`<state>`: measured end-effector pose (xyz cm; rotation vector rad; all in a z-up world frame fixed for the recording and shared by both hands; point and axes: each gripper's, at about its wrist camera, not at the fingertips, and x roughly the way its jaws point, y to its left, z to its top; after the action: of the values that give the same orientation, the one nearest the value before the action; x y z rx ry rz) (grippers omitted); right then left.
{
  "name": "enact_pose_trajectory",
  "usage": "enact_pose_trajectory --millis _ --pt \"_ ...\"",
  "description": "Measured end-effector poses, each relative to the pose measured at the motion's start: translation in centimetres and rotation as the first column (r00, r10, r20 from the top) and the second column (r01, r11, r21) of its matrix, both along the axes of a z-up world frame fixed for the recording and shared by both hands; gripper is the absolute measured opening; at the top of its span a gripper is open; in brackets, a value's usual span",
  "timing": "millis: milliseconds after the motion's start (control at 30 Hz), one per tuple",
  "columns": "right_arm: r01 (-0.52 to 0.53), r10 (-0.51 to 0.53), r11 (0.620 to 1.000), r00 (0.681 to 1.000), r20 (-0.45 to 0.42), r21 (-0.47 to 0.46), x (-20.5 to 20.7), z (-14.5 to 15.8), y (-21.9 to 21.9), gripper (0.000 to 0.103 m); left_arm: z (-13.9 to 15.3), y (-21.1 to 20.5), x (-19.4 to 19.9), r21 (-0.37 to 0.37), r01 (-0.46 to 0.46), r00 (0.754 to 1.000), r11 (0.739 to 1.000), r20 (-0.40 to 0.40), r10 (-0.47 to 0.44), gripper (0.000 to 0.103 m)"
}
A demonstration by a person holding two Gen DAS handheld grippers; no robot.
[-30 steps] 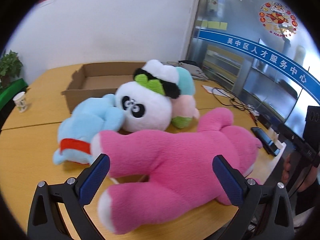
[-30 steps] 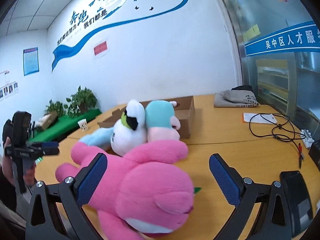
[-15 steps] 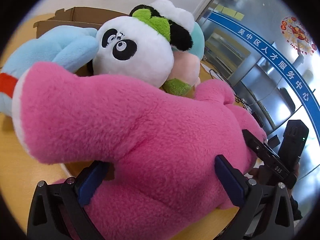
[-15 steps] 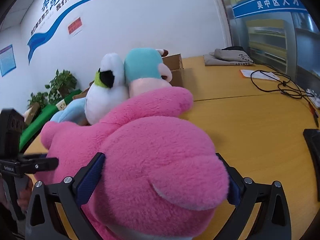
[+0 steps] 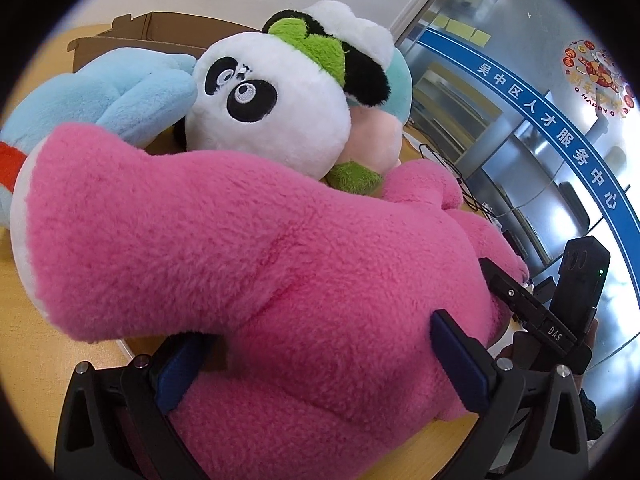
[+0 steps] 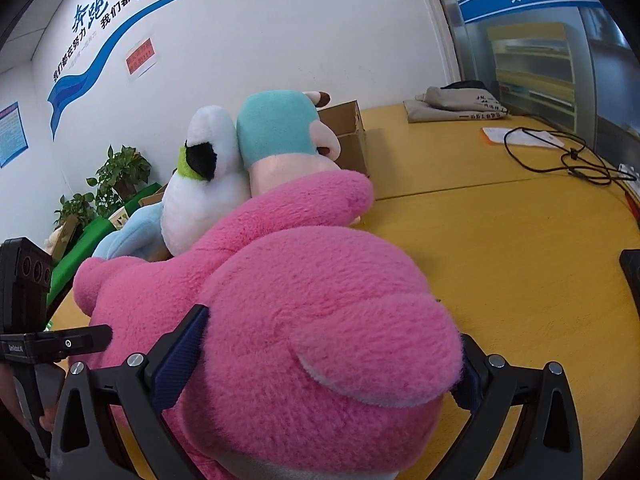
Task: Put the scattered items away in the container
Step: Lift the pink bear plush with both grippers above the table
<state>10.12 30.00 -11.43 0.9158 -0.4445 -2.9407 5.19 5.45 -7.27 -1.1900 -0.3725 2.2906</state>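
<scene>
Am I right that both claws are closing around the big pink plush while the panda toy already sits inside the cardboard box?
Not quite. Both claws, left claw and right claw, do bracket the pink plush, but the panda toy is not in the cardboard box. The left wrist view shows it in front of the box, leaning against the pink plush.

Yellow table (image 6: 520,248), potted plants (image 6: 116,176), folded grey bag (image 6: 460,102), black cable (image 6: 560,156), paper cup (image 6: 120,217)
</scene>
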Motion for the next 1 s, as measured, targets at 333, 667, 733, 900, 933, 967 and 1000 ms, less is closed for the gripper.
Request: enact_pose_trajectory --millis 333,667,733,900,933,967,1000 --pt "-0.008 0.008 0.999 1.0 0.004 -0.036 0.3 0.3 0.3 0.103 0.0 -0.6 -0.3 0.012 0.026 1.0 1.0 0.007 -0.026 0.103" --pt "0.014 -0.014 0.998 1.0 0.014 -0.056 0.7 0.7 0.1 0.103 0.3 -1.2 0.0 0.013 -0.005 1.0 1.0 0.002 0.005 0.103" --pt "0.0 0.001 0.998 1.0 0.022 -0.058 0.2 0.5 0.3 0.103 0.2 -0.9 -0.2 0.0 0.005 1.0 1.0 -0.002 -0.005 0.103" --pt "-0.041 0.045 0.996 0.997 0.056 -0.075 -0.3 0.3 0.8 0.103 0.3 -1.0 -0.6 0.002 0.017 0.999 1.0 0.028 -0.018 0.098" --pt "-0.04 0.044 0.996 0.997 0.059 -0.076 -0.3 0.4 0.8 0.103 0.4 -1.1 -0.7 0.013 0.022 0.999 1.0 0.037 -0.022 0.096" --pt "-0.038 0.043 0.996 0.997 0.063 -0.076 -0.3 0.4 0.8 0.103 0.6 -1.1 -0.7 0.025 0.034 0.998 0.999 0.043 -0.035 0.088" --pt "-0.036 0.041 0.996 0.997 0.068 -0.077 -0.4 0.4 0.8 0.103 0.7 -1.2 -0.8 0.029 0.039 0.998 0.999 0.046 -0.04 0.084"
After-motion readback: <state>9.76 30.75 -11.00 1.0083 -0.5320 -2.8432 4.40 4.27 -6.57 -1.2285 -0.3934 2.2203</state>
